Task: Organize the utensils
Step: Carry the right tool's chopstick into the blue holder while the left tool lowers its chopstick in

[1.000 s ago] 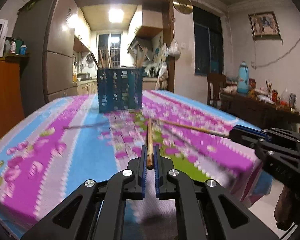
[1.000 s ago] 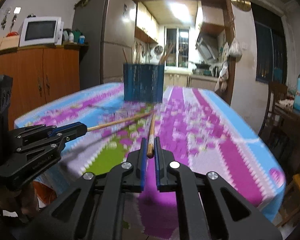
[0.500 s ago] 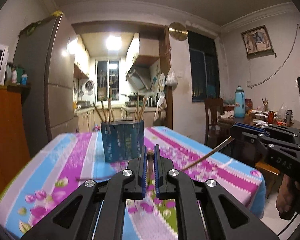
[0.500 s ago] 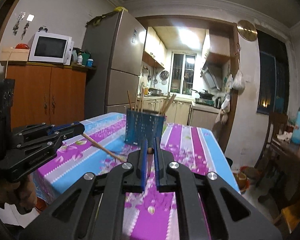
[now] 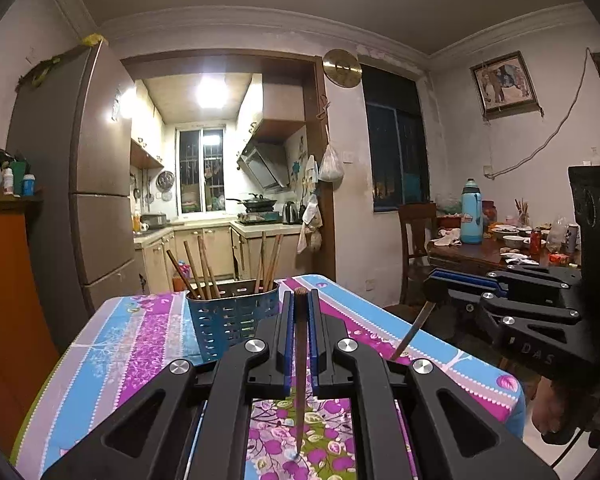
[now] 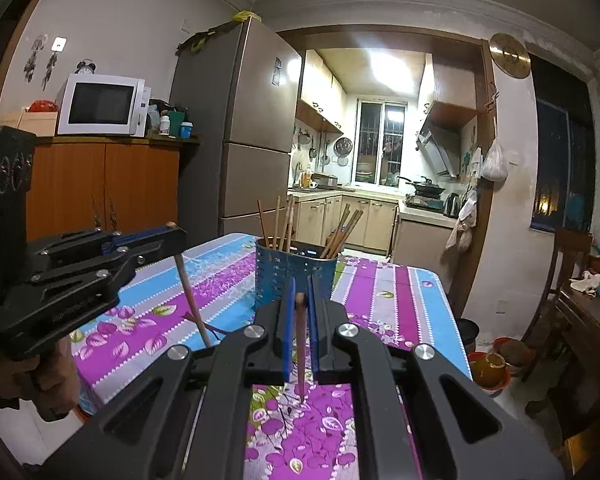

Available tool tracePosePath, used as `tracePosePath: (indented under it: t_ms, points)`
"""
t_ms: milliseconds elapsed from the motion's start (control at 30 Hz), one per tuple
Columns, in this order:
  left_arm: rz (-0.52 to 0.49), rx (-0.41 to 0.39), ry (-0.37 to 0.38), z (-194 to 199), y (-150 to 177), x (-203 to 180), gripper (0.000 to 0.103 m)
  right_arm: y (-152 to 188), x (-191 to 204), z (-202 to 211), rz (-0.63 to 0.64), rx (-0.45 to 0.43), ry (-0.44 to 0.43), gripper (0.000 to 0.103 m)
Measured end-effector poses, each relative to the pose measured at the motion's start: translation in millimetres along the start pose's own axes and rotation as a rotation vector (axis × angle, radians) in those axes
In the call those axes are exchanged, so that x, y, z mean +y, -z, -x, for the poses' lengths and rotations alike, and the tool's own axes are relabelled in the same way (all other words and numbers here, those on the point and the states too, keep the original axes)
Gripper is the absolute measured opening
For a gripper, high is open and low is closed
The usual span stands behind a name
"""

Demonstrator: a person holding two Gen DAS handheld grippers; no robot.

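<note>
Change since a second ago: both chopsticks lay slanting low over the cloth; each now hangs near-vertical, tip down, well above the desk, and more of the room and ceiling shows.

Left hand-held gripper [image 5: 300, 300]: black angular frame, blue pads, jaws closed on a slim brown wooden chopstick [image 5: 300, 364], round blunt butt level with the fingertips, tapered point hanging below them over the cloth.

Right hand-held gripper [image 6: 299, 300]: same build, jaws closed on a pale tapered wooden chopstick [image 6: 301, 352], butt at the fingertips, point down. In the left view it stands to the right of the left gripper, well apart.

Blue perforated plastic utensil holder [image 5: 233, 320]: oval-walled, slotted, upright on the desk just ahead of both sets of fingertips, slightly left of the left pair. It carries several brown wooden chopsticks [image 5: 198, 266] in two leaning bunches.

Desk [image 5: 120, 360]: covered by a smooth cloth in blue, purple and grey stripes with printed leaves and flowers, and a green patch below the grippers.

Room: tall brown-grey refrigerator [image 6: 236, 128] and orange wooden cabinet [image 6: 100, 188] with white microwave [image 6: 102, 104] to the left; lit kitchen through a doorway ahead; dark window, framed picture and cluttered dark table with blue flask [image 5: 471, 212] to the right.
</note>
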State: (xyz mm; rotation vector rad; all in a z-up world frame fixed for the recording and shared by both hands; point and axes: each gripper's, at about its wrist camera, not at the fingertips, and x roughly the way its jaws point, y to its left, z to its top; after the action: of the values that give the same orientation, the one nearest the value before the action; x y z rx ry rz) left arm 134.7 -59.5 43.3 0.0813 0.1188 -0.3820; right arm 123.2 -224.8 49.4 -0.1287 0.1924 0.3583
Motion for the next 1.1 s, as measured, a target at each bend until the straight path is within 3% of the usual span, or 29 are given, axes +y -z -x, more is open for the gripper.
tracePosePath:
  t_ms: [267, 1100]
  points:
    - [0.039, 0.047, 0.008, -15, -7, 18, 0.008, -21, -6, -9, -0.024, 0.02, -0.03, 0.005]
    - [0.044, 0.118, -0.048, -6, -36, 36, 0.008, -44, -7, -33, -0.092, 0.035, -0.095, 0.005]
